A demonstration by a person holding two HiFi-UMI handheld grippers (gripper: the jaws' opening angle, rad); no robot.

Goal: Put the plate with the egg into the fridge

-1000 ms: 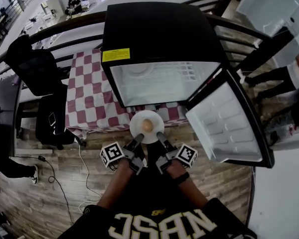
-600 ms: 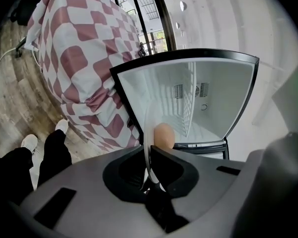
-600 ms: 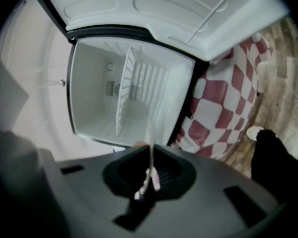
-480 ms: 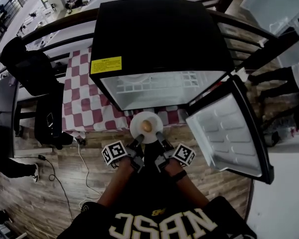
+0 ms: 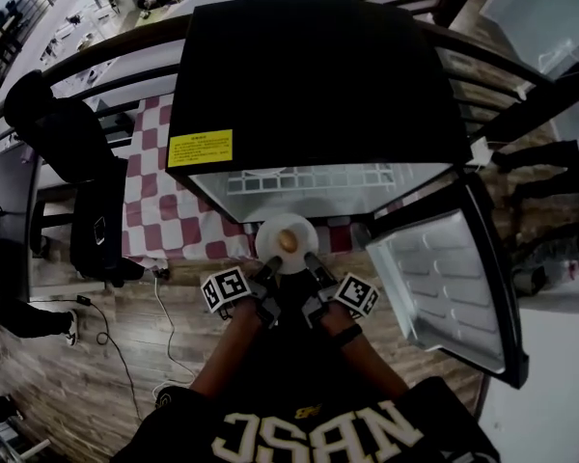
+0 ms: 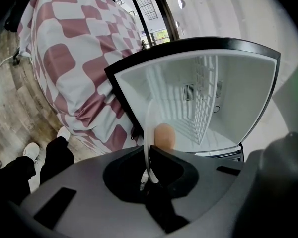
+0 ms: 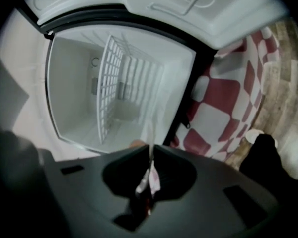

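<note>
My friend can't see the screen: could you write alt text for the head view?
Seen from above, a person's left claw and right claw grip a white plate carrying an egg before an open black fridge, beside a red-checked cloth.

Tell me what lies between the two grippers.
The plate carrying the egg: the left gripper and right gripper each pinch its rim from opposite sides, seen in the head view.

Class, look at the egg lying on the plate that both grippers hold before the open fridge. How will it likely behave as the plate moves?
The egg is rounded and lies loose, so it would probably roll if the plate tilts. Its rim looks shallow, so it might roll off.
</note>
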